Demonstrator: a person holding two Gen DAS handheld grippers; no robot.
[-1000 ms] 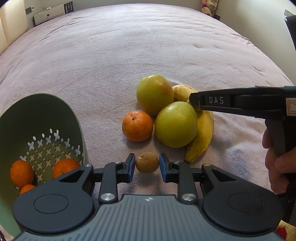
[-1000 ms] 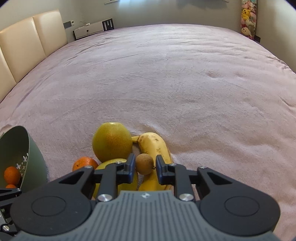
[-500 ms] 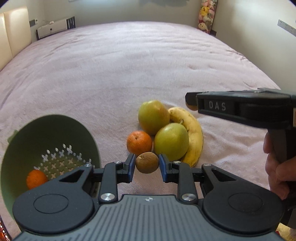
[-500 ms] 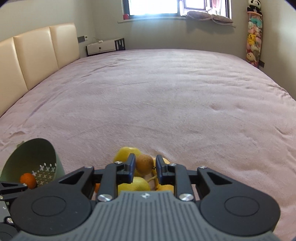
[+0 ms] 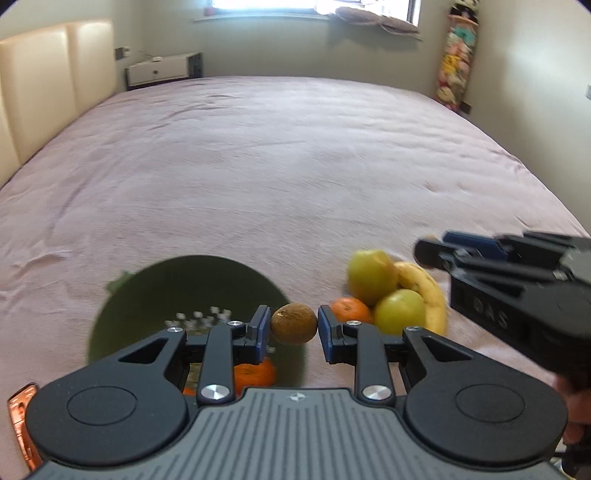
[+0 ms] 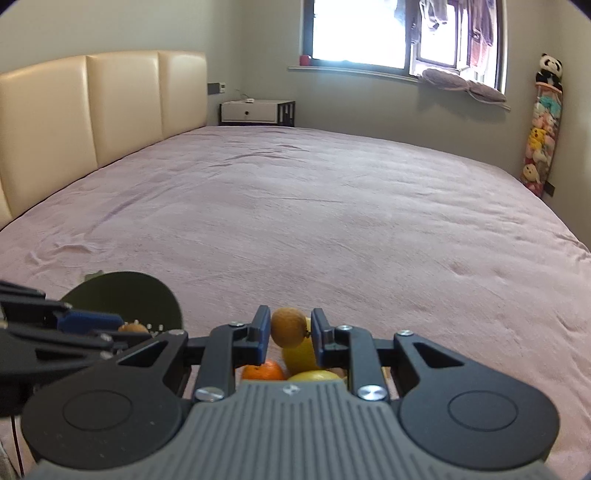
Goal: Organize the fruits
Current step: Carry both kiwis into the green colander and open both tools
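My left gripper point(image 5: 293, 325) is shut on a brown kiwi point(image 5: 293, 323), lifted above the near rim of the green colander point(image 5: 155, 295), which holds an orange point(image 5: 255, 374). On the bed to the right lie two yellow-green round fruits point(image 5: 371, 276), an orange point(image 5: 351, 309) and a banana point(image 5: 424, 291). My right gripper point(image 6: 287, 328) is shut on a small tan round fruit point(image 6: 288, 326), raised over that pile. It also shows in the left wrist view as the right gripper point(image 5: 428, 249) at the right edge. The colander point(image 6: 125, 291) sits low on the left in the right wrist view.
A wide pink bedspread point(image 6: 332, 221) stretches ahead. A cream padded headboard point(image 6: 92, 122) lines the left side. A white nightstand point(image 6: 255, 112), a window point(image 6: 358, 33) and hanging plush toys point(image 6: 541, 125) stand at the far walls. A person's hand point(image 5: 576, 417) grips the right tool.
Both grippers have risen and tilted up with their fruits still held, so the room's far wall now shows. In the left wrist view the colander has shifted towards the centre, under the kiwi.
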